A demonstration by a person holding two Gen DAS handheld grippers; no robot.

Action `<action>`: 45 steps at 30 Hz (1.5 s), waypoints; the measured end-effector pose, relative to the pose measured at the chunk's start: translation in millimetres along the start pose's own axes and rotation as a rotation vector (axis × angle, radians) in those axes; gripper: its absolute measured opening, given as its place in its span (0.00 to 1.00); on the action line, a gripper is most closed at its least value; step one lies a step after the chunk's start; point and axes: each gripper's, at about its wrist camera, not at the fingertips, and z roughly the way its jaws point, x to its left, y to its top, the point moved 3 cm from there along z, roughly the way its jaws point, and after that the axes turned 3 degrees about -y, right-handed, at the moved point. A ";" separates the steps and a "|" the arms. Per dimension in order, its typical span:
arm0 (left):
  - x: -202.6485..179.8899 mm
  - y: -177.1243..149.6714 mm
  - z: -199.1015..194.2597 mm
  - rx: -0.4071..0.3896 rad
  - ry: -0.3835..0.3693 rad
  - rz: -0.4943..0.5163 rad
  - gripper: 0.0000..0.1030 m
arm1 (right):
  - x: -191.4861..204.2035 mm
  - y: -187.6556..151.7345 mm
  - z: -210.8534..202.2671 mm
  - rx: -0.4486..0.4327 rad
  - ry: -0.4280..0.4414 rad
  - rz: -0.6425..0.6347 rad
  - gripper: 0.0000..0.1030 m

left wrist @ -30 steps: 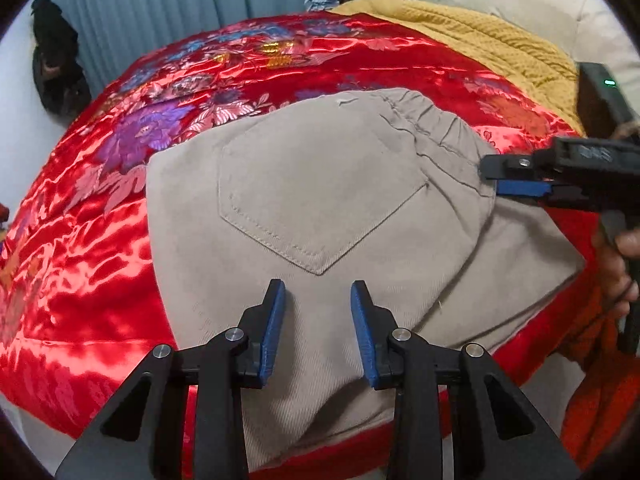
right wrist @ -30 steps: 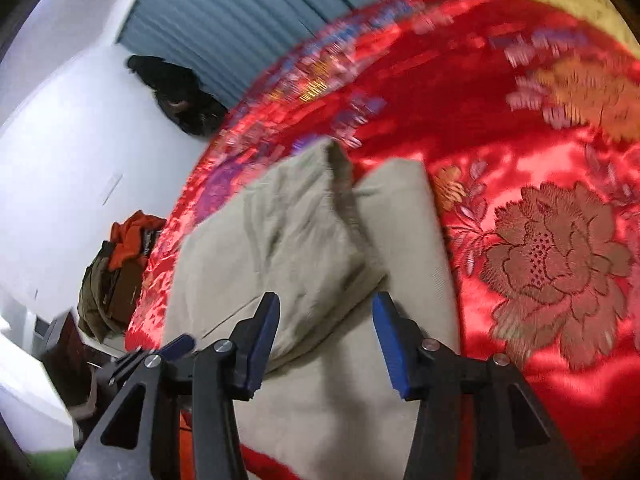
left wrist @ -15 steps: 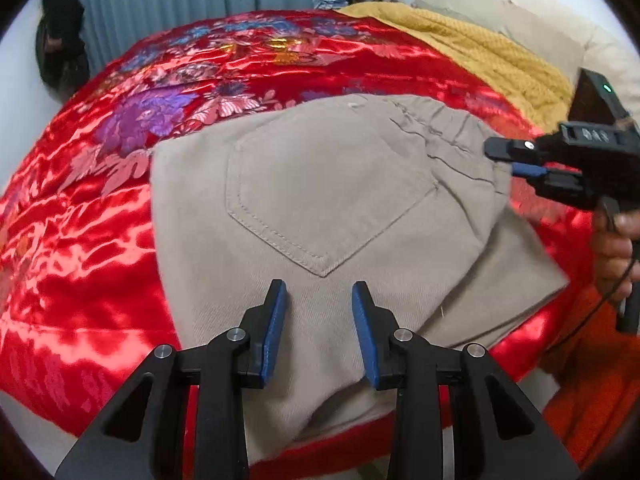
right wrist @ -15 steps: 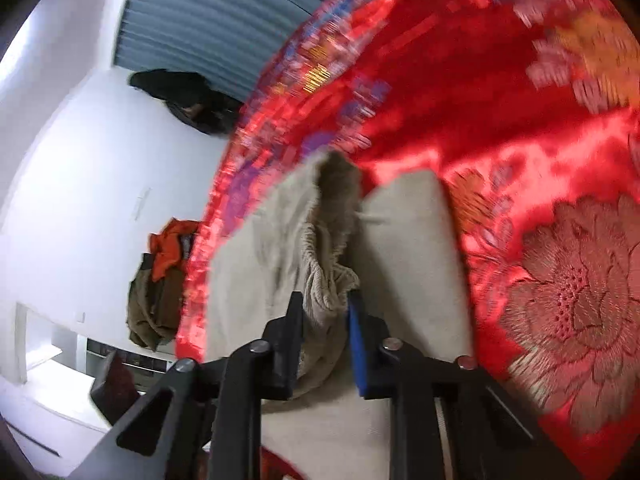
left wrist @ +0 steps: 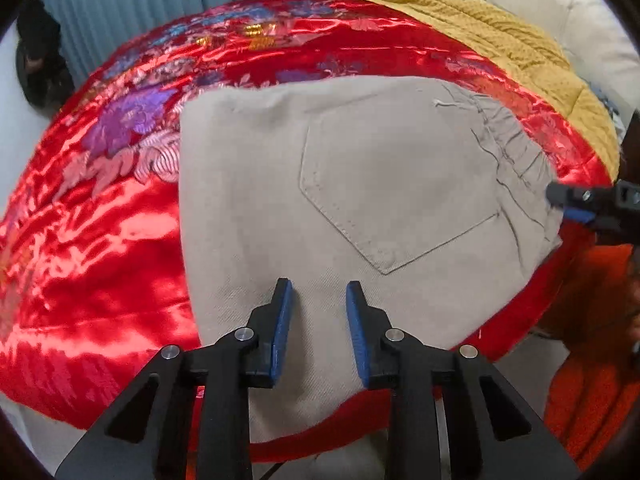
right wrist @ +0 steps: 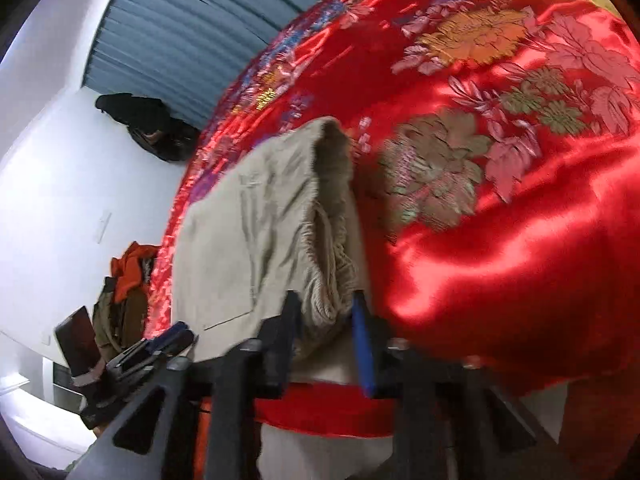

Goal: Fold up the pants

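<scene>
**A:** At the near edge of the bed, what is closest?

**B:** The left gripper (left wrist: 316, 292) hangs just above the beige pants (left wrist: 360, 208). Its blue pads are apart with bare cloth under the gap and nothing pinched; the jaws are closing slightly. A second ago the gap looked much the same.

**A:** Where do the pants lie?

**B:** Folded flat on the red floral satin bedspread (left wrist: 100, 240), back pocket (left wrist: 396, 192) up, near the bed's front edge. The extra flap of cloth that stuck out at the lower right a second ago no longer shows; the bundle looks more compact, and the pocket sits further right in the left view.

**A:** And the right gripper?

**B:** In the right wrist view the right gripper (right wrist: 326, 312) straddles the gathered elastic waistband (right wrist: 328, 280). Half a second ago it pinched that waistband tight; now the jaws are opening with the bunched cloth between them. Whether the pads press it, I cannot tell.

**A:** Further back?

**B:** A mustard knit blanket (left wrist: 500, 40), then blue-grey curtains (left wrist: 160, 8).
</scene>
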 end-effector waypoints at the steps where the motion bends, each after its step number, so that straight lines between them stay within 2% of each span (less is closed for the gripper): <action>1: -0.6 3.4 -6.0 -0.008 0.001 -0.008 0.34 | 7.7 3.9 -8.1 -0.035 -0.042 -0.040 0.46; 2: -0.7 6.6 -11.7 -0.014 0.000 -0.019 0.42 | 13.9 7.0 -15.5 -0.060 -0.070 -0.080 0.46; 3: 0.0 9.7 -17.0 -0.022 0.008 -0.030 0.58 | 23.1 11.9 -23.6 -0.090 -0.099 -0.133 0.46; 4: 0.2 12.9 -23.3 -0.044 0.028 -0.035 0.64 | 31.5 17.2 -28.7 -0.111 -0.112 -0.170 0.46; 9: -0.1 18.1 -25.2 -0.032 0.061 -0.027 0.64 | 62.5 31.8 -37.9 -0.150 -0.135 -0.291 0.49; 12: 5.1 18.0 -23.1 -0.018 0.070 -0.034 0.64 | 66.7 31.4 -28.3 -0.124 -0.127 -0.290 0.49; 19: 10.1 16.6 -24.5 -0.007 0.095 -0.041 0.64 | 47.4 26.8 -17.8 -0.080 -0.119 -0.242 0.49; 20: 11.9 17.0 -25.0 -0.006 0.091 -0.039 0.64 | 43.8 28.5 -16.9 -0.074 -0.115 -0.234 0.52; 22: 23.7 20.7 -27.5 -0.011 0.081 -0.052 0.67 | 31.1 36.1 -12.9 -0.049 -0.071 -0.194 0.63; 23: 34.5 23.1 -28.5 -0.016 0.073 -0.081 0.70 | 25.4 40.1 -8.7 -0.023 -0.043 -0.174 0.65; 24: 50.7 25.6 -26.9 -0.011 0.041 -0.133 0.80 | 15.1 46.4 -0.7 0.024 -0.014 -0.140 0.65; 25: 63.1 26.6 -22.6 0.004 0.005 -0.175 0.85 | 3.8 53.2 8.6 0.076 0.020 -0.098 0.65; 27: 90.4 26.8 -3.7 0.061 -0.096 -0.284 0.85 | -8.2 61.0 25.2 0.155 0.063 -0.060 0.65; 29: 103.2 26.3 16.9 0.118 -0.185 -0.344 0.83 | -10.7 65.6 43.6 0.233 0.105 -0.061 0.64; 32: 100.3 25.4 41.0 0.193 -0.244 -0.359 0.79 | -1.0 65.8 70.7 0.359 0.174 -0.071 0.64; 33: 93.8 25.1 46.7 0.217 -0.270 -0.356 0.67 | 4.4 65.0 77.6 0.387 0.174 -0.089 0.63; 34: 87.0 25.3 47.0 0.226 -0.288 -0.350 0.49 | 14.5 61.5 84.2 0.419 0.149 -0.145 0.55; 35: 82.7 27.1 43.5 0.221 -0.261 -0.333 0.42 | 23.3 59.0 85.3 0.428 0.120 -0.202 0.48; 36: 79.2 28.8 38.4 0.211 -0.238 -0.310 0.25 | 34.3 57.2 82.0 0.425 0.090 -0.266 0.42; 37: 76.0 31.7 28.7 0.194 -0.239 -0.300 0.18 | 42.9 56.6 75.8 0.416 0.089 -0.295 0.39; 40: 74.1 44.4 -12.3 0.141 -0.288 -0.297 0.15 | 72.0 58.0 48.6 0.380 0.131 -0.338 0.33; 45: 101.2 85.2 -72.2 0.013 -0.281 -0.280 0.15 | 144.1 80.1 9.5 0.297 0.188 -0.479 0.33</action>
